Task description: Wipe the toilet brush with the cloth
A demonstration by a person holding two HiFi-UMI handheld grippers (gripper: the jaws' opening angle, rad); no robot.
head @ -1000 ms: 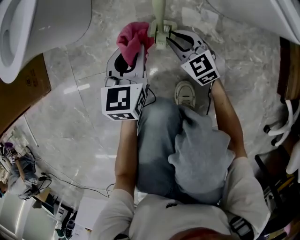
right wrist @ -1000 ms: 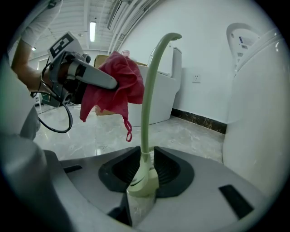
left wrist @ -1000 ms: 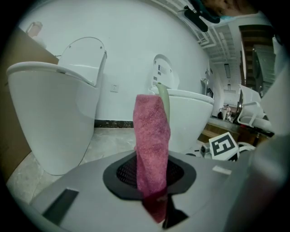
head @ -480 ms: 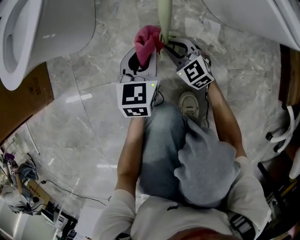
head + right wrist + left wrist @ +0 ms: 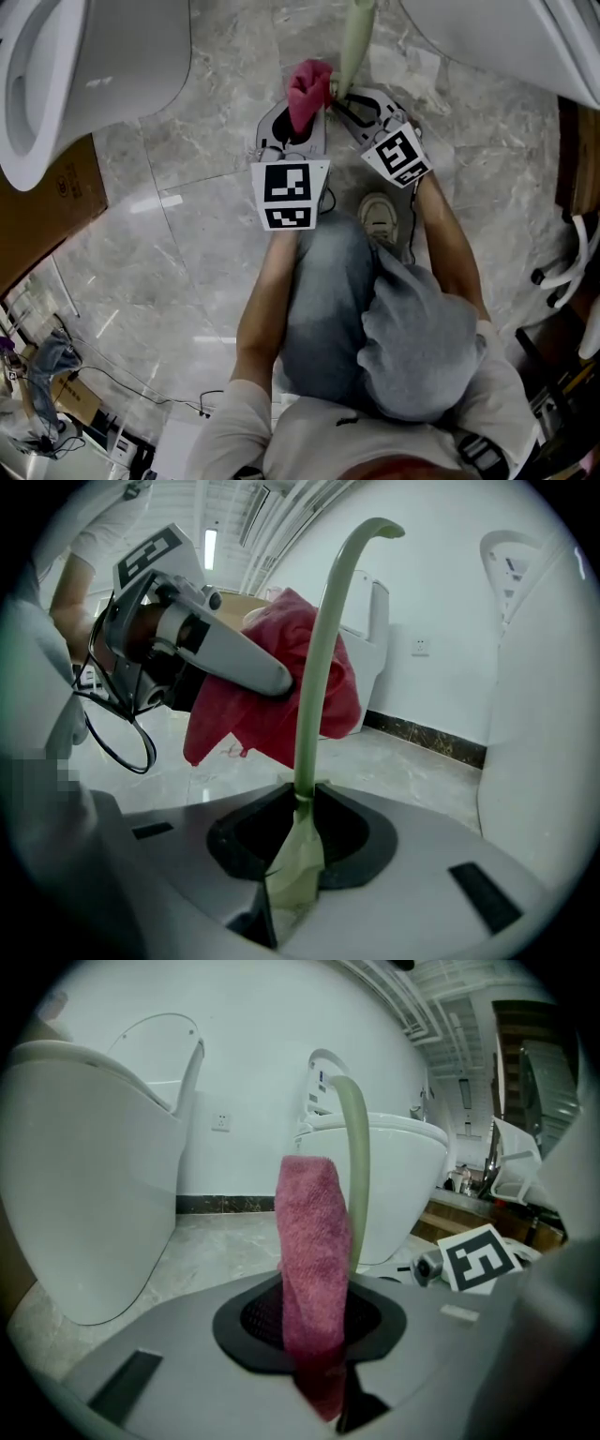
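Head view, left to right.

- Toilet bowl (image 5: 103, 56) at 10 o'clock, cardboard (image 5: 47, 197) at 9. Bare marble floor (image 5: 178, 244) between them and us.
- Left gripper (image 5: 302, 120) at 12 o'clock. Its jaws are clamped narrow on the bottom of the pink cloth (image 5: 309, 86), which stands up out of them as a rolled column.
- Toilet brush (image 5: 356, 42): a pale green stem held in the air just at 1 o'clock of the cloth. In both gripper views cloth and stem appear to touch partway up.
- Right gripper (image 5: 342, 94): jaws closing, with the brush's flattened lower end pinched between them and the stem rising to a hooked top.
- Second toilet (image 5: 487, 37) at 1 to 2 o'clock. Our shoe (image 5: 380, 211) is under the right gripper.

Step in hand, as we judge it, is wiping the stem.

- Hold the brush steady in the right gripper and do the stroking with the cloth.
- Press the cloth's side flat against the stem and run it lengthwise. The roll is floppy, so a short reach near the left jaws should give firmer contact.
- Turn the brush to reach its far face.

Room:

- Up and toward 12 o'clock looks open.
- The second toilet's rim crowds the hooked tip at 1 o'clock.
- The two grippers sit close together, so sideways strokes risk knocking them.
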